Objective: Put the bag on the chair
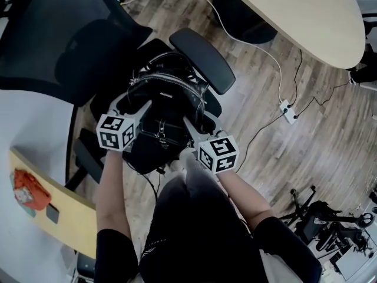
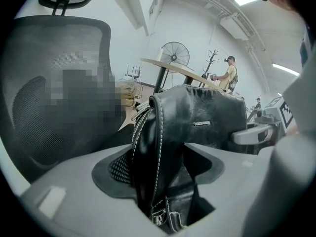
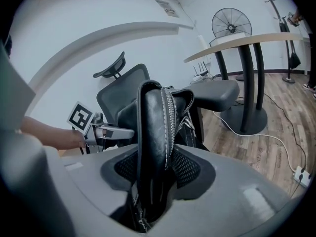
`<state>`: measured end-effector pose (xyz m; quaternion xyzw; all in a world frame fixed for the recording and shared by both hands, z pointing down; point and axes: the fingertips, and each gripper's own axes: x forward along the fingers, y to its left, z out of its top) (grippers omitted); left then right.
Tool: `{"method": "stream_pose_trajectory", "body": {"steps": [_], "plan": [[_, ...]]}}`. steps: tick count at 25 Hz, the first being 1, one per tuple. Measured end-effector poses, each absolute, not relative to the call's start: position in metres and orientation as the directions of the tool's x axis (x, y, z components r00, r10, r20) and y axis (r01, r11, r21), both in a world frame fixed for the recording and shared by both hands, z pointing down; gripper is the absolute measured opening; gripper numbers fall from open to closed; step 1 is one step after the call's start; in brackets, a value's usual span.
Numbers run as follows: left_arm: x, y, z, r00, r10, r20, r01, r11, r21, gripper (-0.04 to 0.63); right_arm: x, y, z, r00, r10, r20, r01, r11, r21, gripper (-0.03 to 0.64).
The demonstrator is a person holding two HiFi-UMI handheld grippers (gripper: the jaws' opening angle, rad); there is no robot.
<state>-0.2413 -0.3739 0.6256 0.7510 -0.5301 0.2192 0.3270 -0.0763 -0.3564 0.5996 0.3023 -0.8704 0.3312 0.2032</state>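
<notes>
Across wood floor (image 1: 253,93), beside pale round table (image 1: 306,16), black mesh chair (image 1: 59,34); on its seat, upright against armrest (image 1: 203,61), black leather bag (image 1: 165,99). Left gripper (image 1: 134,104) and right gripper (image 1: 199,121) straddling bag's ends, jaws parted, released, clamping nothing.

Bag (image 1: 168,108) fills the gap in my left gripper (image 1: 132,104) and my right gripper (image 1: 201,125). Chair back (image 1: 53,40) blocks past the left, armrest (image 1: 203,61) just beyond the right. There's open room further right.

- The bag (image 1: 168,102) sits on the chair (image 1: 203,58), between your left gripper (image 1: 134,103) and right gripper (image 1: 199,122).
- The chair's back rises beyond your left gripper.
</notes>
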Motion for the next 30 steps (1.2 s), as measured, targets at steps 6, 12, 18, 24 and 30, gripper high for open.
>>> {"method": "stream_pose_trajectory", "body": {"steps": [6,12,18,24,30], "plan": [[-0.253,-0.364,0.621,0.318,-0.658,0.682,-0.948,-0.211,0.239,0.355,-0.074,-0.351,0.593,-0.731,-0.372,0.572,-0.655,0.617,-0.436,0.225],[-0.264,-0.351,0.613,0.282,-0.684,0.672,-0.959,-0.172,0.227,0.364,-0.074,-0.349,0.580,-0.716,-0.412,0.563,-0.675,0.614,-0.409,0.233],[-0.268,-0.334,0.594,0.274,-0.714,0.645,-0.959,-0.156,0.235,0.354,-0.066,-0.345,0.566,-0.696,-0.449,0.561,-0.700,0.598,-0.390,0.239],[-0.266,-0.303,0.566,0.270,-0.761,0.590,-0.957,-0.145,0.251,0.306,-0.056,-0.321,0.550,-0.684,-0.469,0.559,-0.712,0.597,-0.370,0.233],[-0.253,-0.278,0.540,0.281,-0.795,0.538,-0.948,-0.143,0.284,0.243,-0.044,-0.306,0.532,-0.673,-0.497,0.549,-0.725,0.589,-0.356,0.222]]}}
